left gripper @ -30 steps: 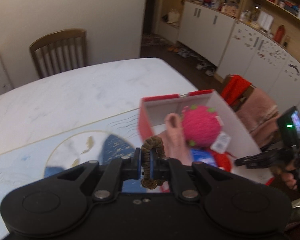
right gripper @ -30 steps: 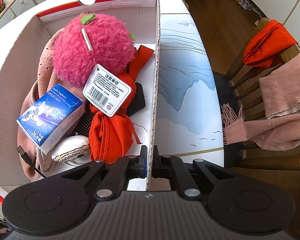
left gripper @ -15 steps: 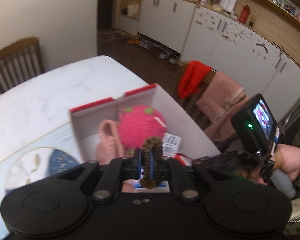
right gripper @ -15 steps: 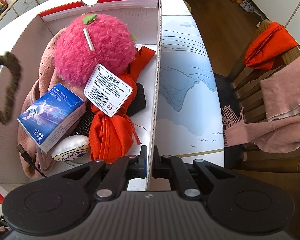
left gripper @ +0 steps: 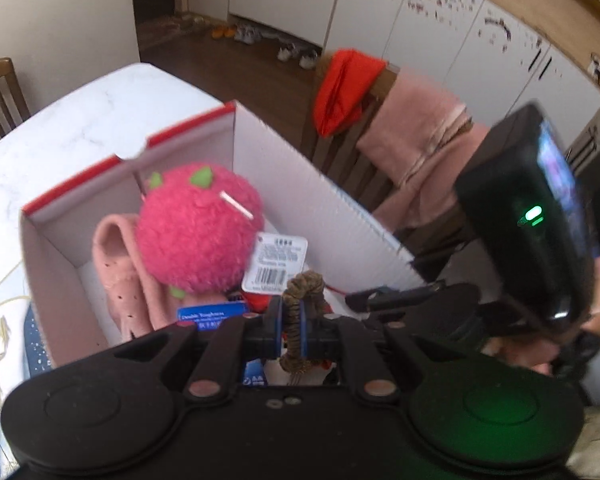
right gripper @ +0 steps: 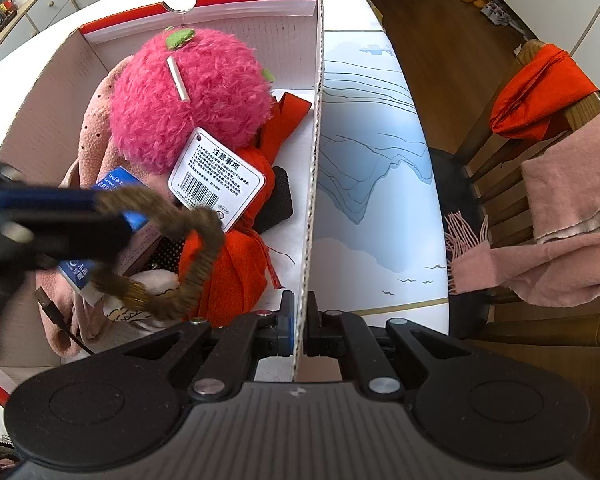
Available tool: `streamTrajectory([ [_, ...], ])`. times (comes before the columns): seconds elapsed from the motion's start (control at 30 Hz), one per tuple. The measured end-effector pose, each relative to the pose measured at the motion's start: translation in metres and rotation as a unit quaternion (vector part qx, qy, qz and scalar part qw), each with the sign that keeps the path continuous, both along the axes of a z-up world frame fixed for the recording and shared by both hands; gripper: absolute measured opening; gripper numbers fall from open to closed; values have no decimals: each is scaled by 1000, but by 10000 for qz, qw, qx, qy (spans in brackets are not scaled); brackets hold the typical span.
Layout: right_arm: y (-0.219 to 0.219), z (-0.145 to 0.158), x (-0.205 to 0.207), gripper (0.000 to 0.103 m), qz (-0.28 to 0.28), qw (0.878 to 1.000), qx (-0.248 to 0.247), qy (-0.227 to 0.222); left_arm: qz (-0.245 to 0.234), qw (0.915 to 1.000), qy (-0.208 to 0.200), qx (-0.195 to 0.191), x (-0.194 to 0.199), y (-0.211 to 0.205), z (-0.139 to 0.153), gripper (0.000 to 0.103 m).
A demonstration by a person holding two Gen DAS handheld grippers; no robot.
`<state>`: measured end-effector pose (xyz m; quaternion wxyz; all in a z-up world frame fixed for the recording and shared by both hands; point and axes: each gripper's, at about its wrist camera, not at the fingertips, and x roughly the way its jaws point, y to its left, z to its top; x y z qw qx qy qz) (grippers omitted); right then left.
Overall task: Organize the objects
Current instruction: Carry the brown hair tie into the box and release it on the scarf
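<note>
My left gripper (left gripper: 291,330) is shut on a brown hair tie (left gripper: 300,320) and holds it over the white cardboard box (left gripper: 300,184). The hair tie also shows in the right wrist view (right gripper: 188,248), hanging above the box's contents. My right gripper (right gripper: 298,332) is shut on the box's right wall (right gripper: 316,168). Inside the box lie a pink fuzzy plush (right gripper: 192,96) with a paper tag (right gripper: 216,176), a pink slipper (left gripper: 120,264), a blue tissue pack (right gripper: 116,184), a red cloth (right gripper: 236,276) and a black cable (right gripper: 56,316).
The box stands on a white table with a blue-patterned mat (right gripper: 372,184). A wooden chair (right gripper: 536,160) draped with red and pink cloths stands beside the table's right edge. White cabinets (left gripper: 420,24) line the far wall.
My left gripper has carried the hair tie rightward from beside the box to over its contents, entering the right wrist view. My right gripper has kept still on the box wall.
</note>
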<state>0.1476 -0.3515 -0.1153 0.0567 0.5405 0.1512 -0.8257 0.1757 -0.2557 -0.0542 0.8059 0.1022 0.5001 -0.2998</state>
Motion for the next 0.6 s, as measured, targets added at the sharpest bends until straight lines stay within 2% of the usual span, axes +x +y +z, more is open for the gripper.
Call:
streamTrajectory([
  [0.2,1,0,2,3,-20,10000,14,23,31,9991,152,384,8,-4,-27,6],
  [0.33,1,0,2,3,-31,10000,14,31,99,9983,279,493,11,0,-39,6],
  [0.6,0,0,2,3,-22,10000,18,39,171,9990,251,324,4,10,-38,16],
])
